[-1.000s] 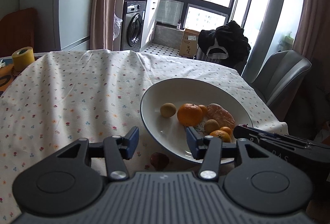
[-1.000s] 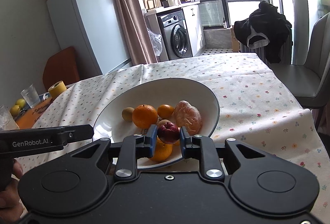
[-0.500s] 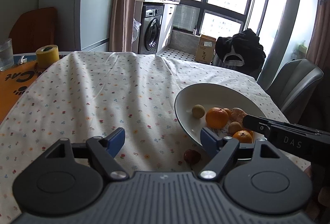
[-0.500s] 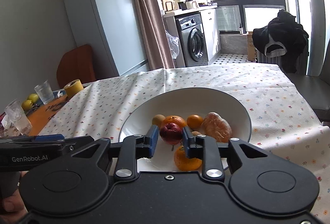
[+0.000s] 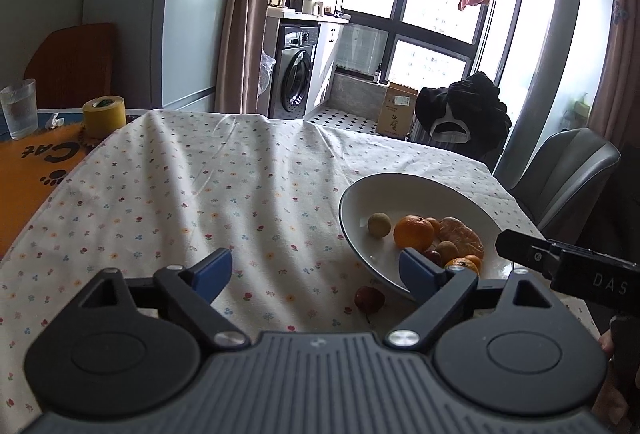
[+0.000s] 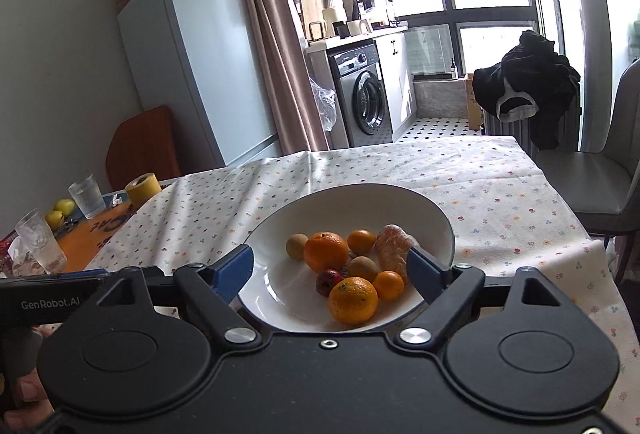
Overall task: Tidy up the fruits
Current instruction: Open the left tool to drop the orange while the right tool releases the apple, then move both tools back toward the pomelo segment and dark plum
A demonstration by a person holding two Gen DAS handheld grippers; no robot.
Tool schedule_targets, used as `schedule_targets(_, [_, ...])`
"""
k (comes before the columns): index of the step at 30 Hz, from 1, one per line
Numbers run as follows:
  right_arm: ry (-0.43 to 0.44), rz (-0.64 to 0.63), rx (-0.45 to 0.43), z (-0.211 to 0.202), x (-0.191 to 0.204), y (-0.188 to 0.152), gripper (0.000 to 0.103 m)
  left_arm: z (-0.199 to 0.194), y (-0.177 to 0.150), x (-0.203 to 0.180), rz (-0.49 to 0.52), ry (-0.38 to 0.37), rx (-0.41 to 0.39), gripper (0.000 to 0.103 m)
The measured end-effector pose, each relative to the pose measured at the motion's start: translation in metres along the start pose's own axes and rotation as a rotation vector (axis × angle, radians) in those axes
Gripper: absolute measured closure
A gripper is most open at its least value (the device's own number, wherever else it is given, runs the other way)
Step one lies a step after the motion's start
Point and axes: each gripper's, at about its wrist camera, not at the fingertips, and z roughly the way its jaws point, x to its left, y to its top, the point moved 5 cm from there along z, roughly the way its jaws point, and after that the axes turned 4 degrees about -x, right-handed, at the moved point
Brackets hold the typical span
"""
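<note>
Left gripper, jaws wide and empty, is nearer the last loose small red fruit, just ahead-right on the counter's near edge beside the bowl.

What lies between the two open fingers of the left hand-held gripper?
In the left wrist view, bare flowered tablecloth and one small red fruit outside the bowl.

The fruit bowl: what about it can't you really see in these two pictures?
- Left wrist view: the bowl's near rim is hidden behind the left tool's right finger.
- Right wrist view: the bowl's near edge is cut off by the right tool's body.
- Right wrist view: the peeled fruit is partly hidden by a finger.
</note>
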Motion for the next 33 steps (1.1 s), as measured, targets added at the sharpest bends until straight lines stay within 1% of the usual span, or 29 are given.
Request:
schedule_targets(3, [-0.007, 0.006, 0.005, -0.007, -0.002, -0.002, 0.015, -0.007, 0.001, -0.001, 0.004, -0.009, -0.007, 0.012])
schedule_targets(5, [-0.012, 0.013, 0.008, -0.012, -0.003, -0.004, 0.010, -0.011, 0.001, -0.001, -0.002, -0.020, -0.007, 0.011])
schedule_targets(9, [-0.012, 0.016, 0.010, -0.021, -0.001, -0.006, 0.005, -0.020, -0.001, 0.000, -0.004, -0.018, -0.009, 0.010])
schedule_targets(11, [-0.012, 0.013, 0.015, -0.026, 0.000, -0.008, 0.000, -0.023, -0.002, 0.000, 0.000, -0.021, -0.006, 0.010])
schedule_targets(15, [-0.007, 0.001, 0.032, -0.033, 0.006, -0.012, 0.000, -0.028, -0.005, 0.000, 0.008, -0.040, 0.004, 0.009])
schedule_targets(20, [-0.025, -0.026, 0.049, -0.037, 0.016, -0.017, 0.000, -0.036, -0.008, 0.005, 0.008, -0.045, -0.001, 0.009])
schedule_targets(28, [-0.039, -0.021, 0.076, -0.042, 0.024, -0.026, 0.000, -0.043, -0.014, 0.018, -0.007, -0.043, 0.007, 0.009])
schedule_targets(33, [-0.054, -0.009, 0.089, -0.042, 0.025, -0.031, 0.000, -0.043, -0.020, 0.023, -0.007, -0.050, 0.027, 0.009])
